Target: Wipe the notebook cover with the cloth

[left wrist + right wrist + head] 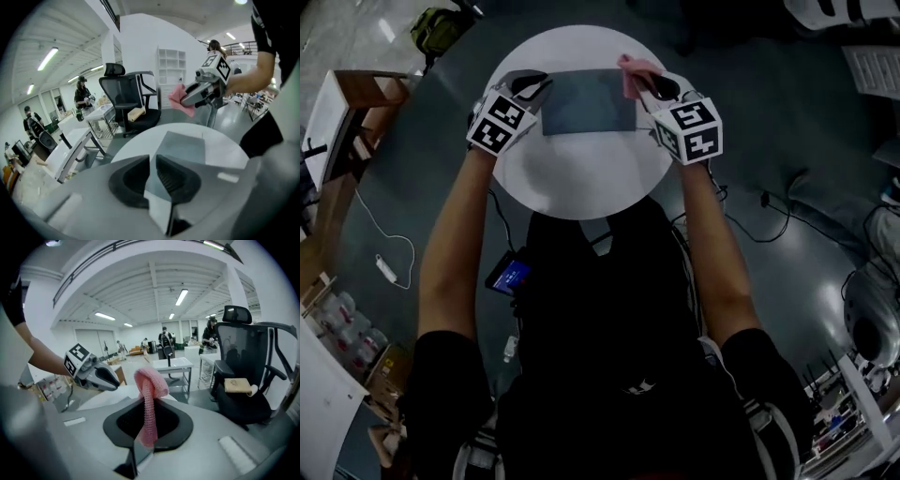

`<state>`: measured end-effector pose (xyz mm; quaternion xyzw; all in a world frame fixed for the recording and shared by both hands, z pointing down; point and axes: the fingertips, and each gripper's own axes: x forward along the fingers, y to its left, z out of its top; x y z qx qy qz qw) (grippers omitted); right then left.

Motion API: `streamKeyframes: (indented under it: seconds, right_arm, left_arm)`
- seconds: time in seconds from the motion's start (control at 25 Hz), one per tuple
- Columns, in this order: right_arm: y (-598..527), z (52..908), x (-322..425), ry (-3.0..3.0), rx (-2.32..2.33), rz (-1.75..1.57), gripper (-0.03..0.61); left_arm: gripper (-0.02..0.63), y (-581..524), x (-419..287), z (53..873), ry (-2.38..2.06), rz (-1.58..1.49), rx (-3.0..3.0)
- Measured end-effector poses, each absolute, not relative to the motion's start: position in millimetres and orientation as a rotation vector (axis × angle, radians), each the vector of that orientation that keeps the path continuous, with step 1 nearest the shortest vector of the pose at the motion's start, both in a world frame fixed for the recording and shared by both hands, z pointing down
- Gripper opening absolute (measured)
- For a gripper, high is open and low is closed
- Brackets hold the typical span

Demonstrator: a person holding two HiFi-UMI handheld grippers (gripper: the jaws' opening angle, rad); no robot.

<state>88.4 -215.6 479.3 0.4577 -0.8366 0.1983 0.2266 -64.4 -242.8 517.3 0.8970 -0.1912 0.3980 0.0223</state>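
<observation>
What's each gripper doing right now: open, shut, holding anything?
Left gripper: shut on the edge of the flat grey notebook.
Right gripper: shut on the pink knitted cloth.

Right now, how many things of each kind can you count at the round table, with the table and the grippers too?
Grey notebook: 1
Pink cloth: 1
Grippers: 2, the left gripper and the right gripper
Round white table: 1
Total: 5
</observation>
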Motion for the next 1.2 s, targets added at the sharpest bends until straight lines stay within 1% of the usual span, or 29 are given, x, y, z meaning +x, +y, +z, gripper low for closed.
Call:
streamKeyframes:
  seconds: [0.2, 0.4, 0.56, 0.72, 0.84, 0.92, 1.04, 1.2]
  right_arm:
    - [-192, 359, 50, -2.643, 1.126, 0.451, 0.029]
    - [-158, 241, 24, -2.889, 1.008, 0.293, 0.029]
    - [-114, 175, 23, -3.001, 0.952, 0.259, 0.029]
    - [-61, 117, 15, -3.135, 0.878, 0.208, 0.028]
    - [-8, 97, 4, -3.209, 0.818, 0.196, 0.028]
    - [30, 97, -4, -3.211, 0.792, 0.189, 0.028]
    - [80, 114, -17, -3.180, 0.775, 0.228, 0.029]
    - [143, 138, -30, -3.154, 0.745, 0.319, 0.028]
  left_arm:
    - [0.005, -214, -40, 392, -0.766, 0.937, 2.904]
    - [0.003, -173, -45, 267, -0.886, 0.672, 2.995]
    - [0.003, -120, -53, 198, -0.886, 0.467, 2.991]
    - [0.003, -65, -76, 138, -0.823, 0.112, 2.957]
    - [0.003, -14, -92, 114, -0.752, -0.115, 2.943]
    - [0.003, 25, -101, 112, -0.710, -0.186, 2.946]
    - [0.003, 80, -111, 122, -0.660, -0.208, 2.930]
    - [0.003, 144, -129, 139, -0.699, -0.202, 2.888]
